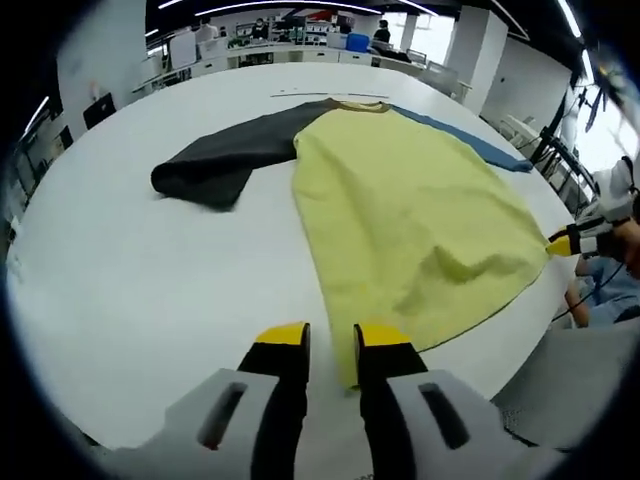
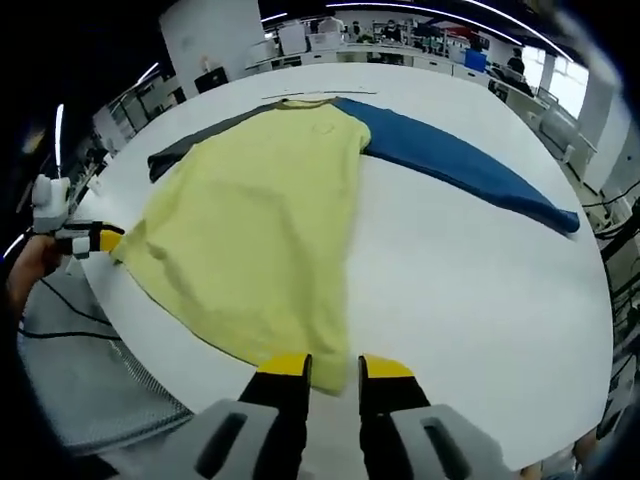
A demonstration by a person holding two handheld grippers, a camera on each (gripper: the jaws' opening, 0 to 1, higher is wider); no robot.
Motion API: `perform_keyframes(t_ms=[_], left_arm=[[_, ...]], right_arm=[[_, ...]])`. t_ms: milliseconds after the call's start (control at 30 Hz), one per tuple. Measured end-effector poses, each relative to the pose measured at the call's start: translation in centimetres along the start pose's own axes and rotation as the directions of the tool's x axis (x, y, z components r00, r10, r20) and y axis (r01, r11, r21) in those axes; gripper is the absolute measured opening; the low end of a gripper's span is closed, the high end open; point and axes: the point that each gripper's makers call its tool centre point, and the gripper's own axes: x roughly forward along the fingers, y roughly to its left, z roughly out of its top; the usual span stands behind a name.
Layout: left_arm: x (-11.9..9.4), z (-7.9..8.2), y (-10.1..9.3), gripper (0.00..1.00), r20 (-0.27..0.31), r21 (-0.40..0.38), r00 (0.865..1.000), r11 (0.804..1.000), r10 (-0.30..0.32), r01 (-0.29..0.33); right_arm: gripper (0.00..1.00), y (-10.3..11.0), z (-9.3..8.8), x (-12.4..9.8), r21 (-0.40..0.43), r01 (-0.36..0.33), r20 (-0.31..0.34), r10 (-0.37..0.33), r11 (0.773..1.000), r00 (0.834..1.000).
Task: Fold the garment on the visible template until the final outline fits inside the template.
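Yellow cloth garment (image 1: 410,215) with one black and one blue sleeve, flat on white counter (image 1: 130,290); left hand-held gripper (image 1: 330,340) and right hand-held gripper (image 2: 335,368) each pinch a hem corner.

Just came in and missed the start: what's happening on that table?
A person is working a shirt with a gripper in each hand. It lies spread on the white table, yellow body in the middle, dark sleeve out one side, blue sleeve out the other. The left gripper and the right gripper each sit at a bottom corner of the hem, apparently pinching it. No fold is made yet.
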Motion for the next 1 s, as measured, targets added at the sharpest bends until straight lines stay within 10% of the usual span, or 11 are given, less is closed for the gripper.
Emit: perform_keyframes(t_ms=[1000], left_arm=[[-1.0,-1.9,-0.5,0.0,-0.059,0.087,0.998,0.996,0.037,-0.032]], right_arm=[[0.0,-0.1,-0.5,-0.5,0.174,-0.106,0.024,0.103,0.979,0.994]])
